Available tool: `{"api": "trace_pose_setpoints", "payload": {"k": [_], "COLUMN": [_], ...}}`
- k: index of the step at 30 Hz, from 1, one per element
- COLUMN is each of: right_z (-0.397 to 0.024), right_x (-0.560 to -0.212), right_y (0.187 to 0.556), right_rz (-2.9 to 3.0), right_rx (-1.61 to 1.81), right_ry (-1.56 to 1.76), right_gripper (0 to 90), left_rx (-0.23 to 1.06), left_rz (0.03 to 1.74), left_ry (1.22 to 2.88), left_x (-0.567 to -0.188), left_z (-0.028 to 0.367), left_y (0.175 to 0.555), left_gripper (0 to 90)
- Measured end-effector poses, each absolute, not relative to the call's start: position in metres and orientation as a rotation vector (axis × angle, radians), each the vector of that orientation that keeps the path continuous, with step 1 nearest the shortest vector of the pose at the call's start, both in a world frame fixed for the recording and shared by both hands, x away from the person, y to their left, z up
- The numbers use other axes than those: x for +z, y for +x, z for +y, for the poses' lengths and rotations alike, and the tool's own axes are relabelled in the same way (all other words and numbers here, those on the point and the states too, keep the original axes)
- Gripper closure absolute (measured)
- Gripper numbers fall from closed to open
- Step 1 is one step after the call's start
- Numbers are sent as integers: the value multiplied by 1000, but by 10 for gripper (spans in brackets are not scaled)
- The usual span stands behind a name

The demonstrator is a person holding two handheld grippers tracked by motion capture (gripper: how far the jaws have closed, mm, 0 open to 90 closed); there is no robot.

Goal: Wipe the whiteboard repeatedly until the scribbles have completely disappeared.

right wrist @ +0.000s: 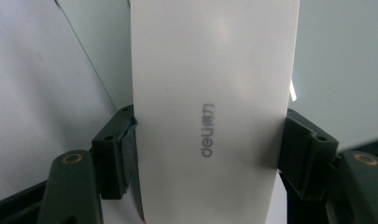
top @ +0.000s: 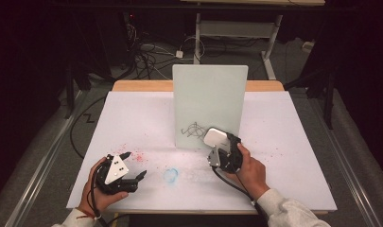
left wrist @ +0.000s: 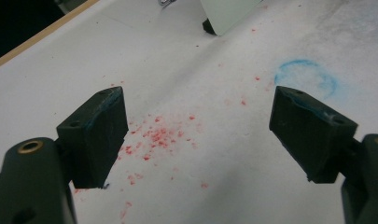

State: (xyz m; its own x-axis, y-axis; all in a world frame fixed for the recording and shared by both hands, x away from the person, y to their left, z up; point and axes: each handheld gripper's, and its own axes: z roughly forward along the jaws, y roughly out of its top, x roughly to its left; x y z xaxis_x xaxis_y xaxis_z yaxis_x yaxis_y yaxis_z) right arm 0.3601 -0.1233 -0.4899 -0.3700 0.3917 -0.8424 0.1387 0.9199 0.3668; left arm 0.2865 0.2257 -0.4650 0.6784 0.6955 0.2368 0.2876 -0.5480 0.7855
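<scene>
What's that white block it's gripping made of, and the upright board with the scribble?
White block: probably smooth plastic with a satin sheen, bearing a printed grey logo; likely a board eraser. Upright board: pale, glossy, thin and rigid, perhaps glass or coated whiteboard; hard to say which.

The high view is lit unevenly: the white table (top: 132, 118) is bright while the floor and room around it are left nearly black, and a soft shadow is cast beside the upright board (top: 210, 104). In the left gripper view the near black pads (left wrist: 98, 135) are slightly blurred, the red specks (left wrist: 154, 137) sharper. In the right gripper view a pale glare patch is seen on the white eraser (right wrist: 214, 93), with the background defocused.
</scene>
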Motion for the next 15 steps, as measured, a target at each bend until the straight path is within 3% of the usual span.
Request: {"api": "trace_pose_setpoints", "payload": {"k": [8, 15], "right_z": [-104, -118], "right_x": [-484, -488], "right_y": [364, 362], "right_rz": [1966, 1988], "right_rx": [303, 270], "right_ry": [387, 359], "right_gripper": [307, 307], "left_rx": [696, 695], "left_rz": [748, 746], "left_ry": [2148, 2150], "left_x": [-466, -467], "left_z": [225, 225], "left_y": [287, 285], "left_gripper": [186, 186]}}
